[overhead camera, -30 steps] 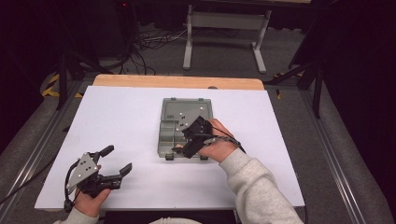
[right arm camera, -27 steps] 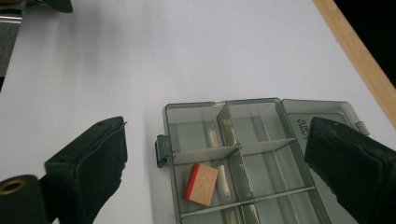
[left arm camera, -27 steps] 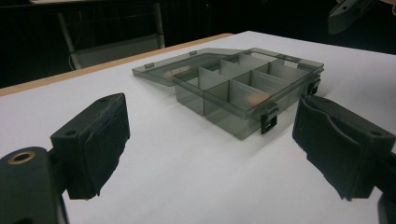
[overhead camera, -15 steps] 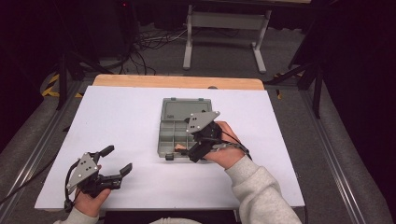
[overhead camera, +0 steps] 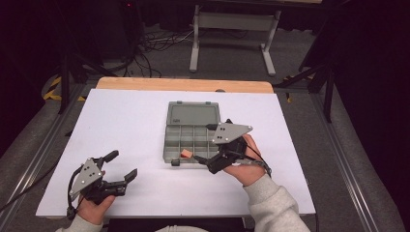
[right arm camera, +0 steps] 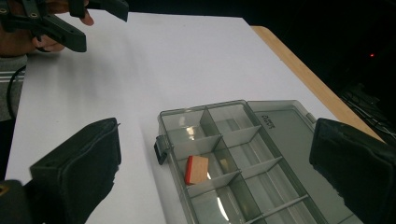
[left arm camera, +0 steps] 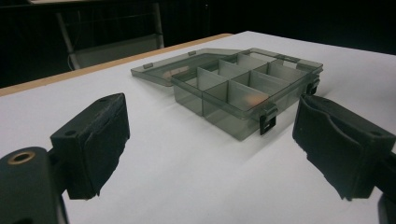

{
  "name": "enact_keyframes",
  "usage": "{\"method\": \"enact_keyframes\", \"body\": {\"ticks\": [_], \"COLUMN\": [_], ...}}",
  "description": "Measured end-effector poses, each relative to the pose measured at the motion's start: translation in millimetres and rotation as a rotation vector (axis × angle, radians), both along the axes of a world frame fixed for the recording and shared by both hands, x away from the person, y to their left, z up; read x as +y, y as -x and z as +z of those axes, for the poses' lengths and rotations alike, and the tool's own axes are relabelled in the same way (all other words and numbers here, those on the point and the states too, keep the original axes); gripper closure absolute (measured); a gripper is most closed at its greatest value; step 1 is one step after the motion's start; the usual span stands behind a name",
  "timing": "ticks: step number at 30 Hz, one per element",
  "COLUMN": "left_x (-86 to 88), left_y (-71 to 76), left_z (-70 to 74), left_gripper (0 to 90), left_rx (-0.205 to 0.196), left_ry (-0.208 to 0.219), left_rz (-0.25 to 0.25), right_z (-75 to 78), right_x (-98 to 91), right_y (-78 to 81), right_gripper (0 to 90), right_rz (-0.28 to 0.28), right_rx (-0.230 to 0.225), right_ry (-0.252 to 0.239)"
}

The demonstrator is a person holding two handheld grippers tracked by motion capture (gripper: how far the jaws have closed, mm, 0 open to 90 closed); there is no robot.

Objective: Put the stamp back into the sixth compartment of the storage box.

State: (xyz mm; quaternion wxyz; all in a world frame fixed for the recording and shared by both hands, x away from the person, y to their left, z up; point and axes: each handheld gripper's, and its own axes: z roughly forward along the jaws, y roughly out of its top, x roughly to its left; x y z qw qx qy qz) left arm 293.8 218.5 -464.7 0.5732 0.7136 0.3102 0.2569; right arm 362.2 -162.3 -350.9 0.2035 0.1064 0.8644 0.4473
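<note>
Now the right gripper (overhead camera: 203, 162), its jaws having just been opening and now empty, is hanging beside the organizer box (right arm camera: 243, 154); the small block (right arm camera: 196, 169) is lying in a compartment ahead of it, so backing away level seems wise, sparing the latch (right arm camera: 161, 149).

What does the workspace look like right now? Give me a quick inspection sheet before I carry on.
Surface: white table top with a wooden far edge, flat, no spills seen.
Job's things: grey compartment box, lid folded open and lying flat behind it; small orange block in a compartment by the front latch; the other compartments look empty.
Clutter: nothing seen.
Tools: left tool open, above the near left of the table, holding nothing; right tool open beside the box's near right corner, its jaws have just been opening, nothing between them.
Cables: one trails from each tool; more lie on the floor beyond the table.
Surroundings: dark room, metal stand behind the table.
</note>
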Motion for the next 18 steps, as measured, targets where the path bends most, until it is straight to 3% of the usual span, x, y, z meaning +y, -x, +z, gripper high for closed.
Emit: {"method": "enact_keyframes", "body": {"ticks": [18], "left_x": [0.0], "left_y": [-0.1], "left_z": [-0.2], "left_gripper": [12.0], "left_rx": [0.002], "left_ry": [0.005], "left_rz": [0.000], "right_z": [-27.7], "right_x": [-49.6], "right_y": [23.4], "right_gripper": [2.5], "right_rz": [-0.114], "right_rx": [-0.004], "right_ry": [-0.168]}}
